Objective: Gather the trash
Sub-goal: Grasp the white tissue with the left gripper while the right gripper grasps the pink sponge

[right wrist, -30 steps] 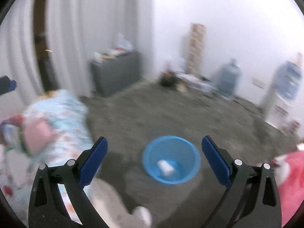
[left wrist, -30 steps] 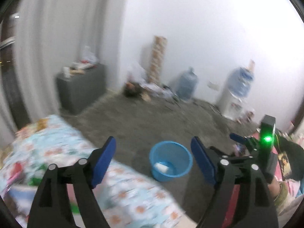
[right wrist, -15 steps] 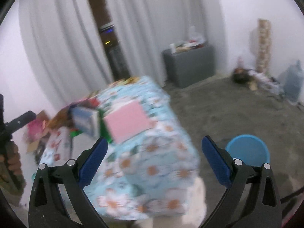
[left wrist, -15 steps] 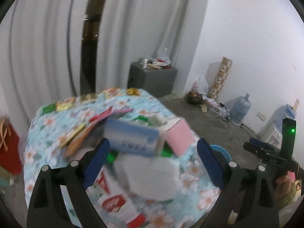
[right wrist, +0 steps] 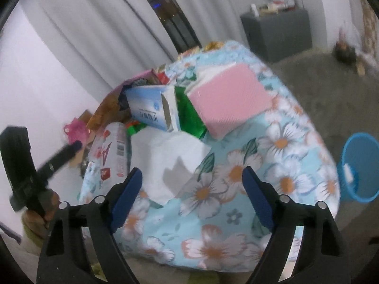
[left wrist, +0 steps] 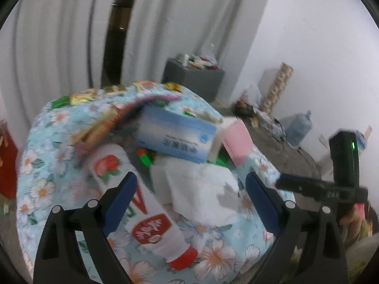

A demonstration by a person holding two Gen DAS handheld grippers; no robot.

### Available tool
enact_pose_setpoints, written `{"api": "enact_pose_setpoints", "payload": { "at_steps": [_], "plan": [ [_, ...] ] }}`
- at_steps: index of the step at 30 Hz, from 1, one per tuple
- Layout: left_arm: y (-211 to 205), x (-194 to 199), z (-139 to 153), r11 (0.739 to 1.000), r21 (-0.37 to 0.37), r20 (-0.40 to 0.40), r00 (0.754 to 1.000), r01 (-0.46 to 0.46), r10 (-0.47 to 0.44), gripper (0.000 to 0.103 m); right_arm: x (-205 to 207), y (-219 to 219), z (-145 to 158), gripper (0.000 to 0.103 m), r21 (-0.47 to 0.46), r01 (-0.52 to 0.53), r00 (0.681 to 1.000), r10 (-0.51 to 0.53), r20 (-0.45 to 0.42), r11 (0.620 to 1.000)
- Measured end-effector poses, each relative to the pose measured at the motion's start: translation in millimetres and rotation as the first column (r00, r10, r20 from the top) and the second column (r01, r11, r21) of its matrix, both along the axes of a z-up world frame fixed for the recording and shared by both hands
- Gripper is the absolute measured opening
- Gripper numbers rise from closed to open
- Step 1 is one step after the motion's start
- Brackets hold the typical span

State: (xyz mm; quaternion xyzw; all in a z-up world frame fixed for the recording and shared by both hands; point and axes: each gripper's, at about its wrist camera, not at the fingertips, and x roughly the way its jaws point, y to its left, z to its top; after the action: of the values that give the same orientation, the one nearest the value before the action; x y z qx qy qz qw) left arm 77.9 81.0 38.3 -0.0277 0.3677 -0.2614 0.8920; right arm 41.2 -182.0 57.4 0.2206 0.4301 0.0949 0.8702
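Note:
A pile of trash lies on a table with a floral cloth (left wrist: pixel 213 258) (right wrist: pixel 236 208). It holds a white crumpled paper (left wrist: pixel 196 189) (right wrist: pixel 165 161), a blue carton (left wrist: pixel 175 137) (right wrist: pixel 151 108), a pink box (left wrist: pixel 236 139) (right wrist: pixel 227 99) and a white bottle with a red cap (left wrist: pixel 154 227) (right wrist: pixel 113 151). My left gripper (left wrist: pixel 189 206) is open just above the white paper. My right gripper (right wrist: pixel 191 198) is open at the paper's near edge. A blue bin (right wrist: pixel 360 165) with a white scrap inside stands on the floor to the right.
A grey cabinet (left wrist: pixel 194 78) (right wrist: pixel 277 33) with clutter stands by the white curtains. A water jug (left wrist: pixel 296 130) and a tall carton stack (left wrist: pixel 277 85) stand along the far wall. Coloured wrappers (left wrist: pixel 99 125) lie on the table's far side.
Both grippers swung left from the blue bin on the floor to the table and closed in on the trash pile. Both stayed open.

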Motion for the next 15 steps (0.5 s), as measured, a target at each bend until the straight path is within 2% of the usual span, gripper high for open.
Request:
{"api": "enact_pose_setpoints", "payload": {
  "at_steps": [7,12,15],
  "plan": [
    [-39,13,-31,0.995,0.019,-0.098,0.991,0.094,-0.092,0.091,5,-11,-4,0.074,0.018,0.053,0.998,-0.053,-0.027,0.998],
    [-68,16,-46,0.983,0.124,-0.085,0.989,0.132,-0.122,0.090,6,-25,-1,0.074,0.025,0.108,0.994,-0.107,-0.018,0.994],
    [-77,20,-58,0.978,0.146,-0.118,0.984,0.151,-0.134,0.089,10,-36,-6,0.074,0.066,0.134,0.991,-0.132,-0.034,0.989]
  ]
}}
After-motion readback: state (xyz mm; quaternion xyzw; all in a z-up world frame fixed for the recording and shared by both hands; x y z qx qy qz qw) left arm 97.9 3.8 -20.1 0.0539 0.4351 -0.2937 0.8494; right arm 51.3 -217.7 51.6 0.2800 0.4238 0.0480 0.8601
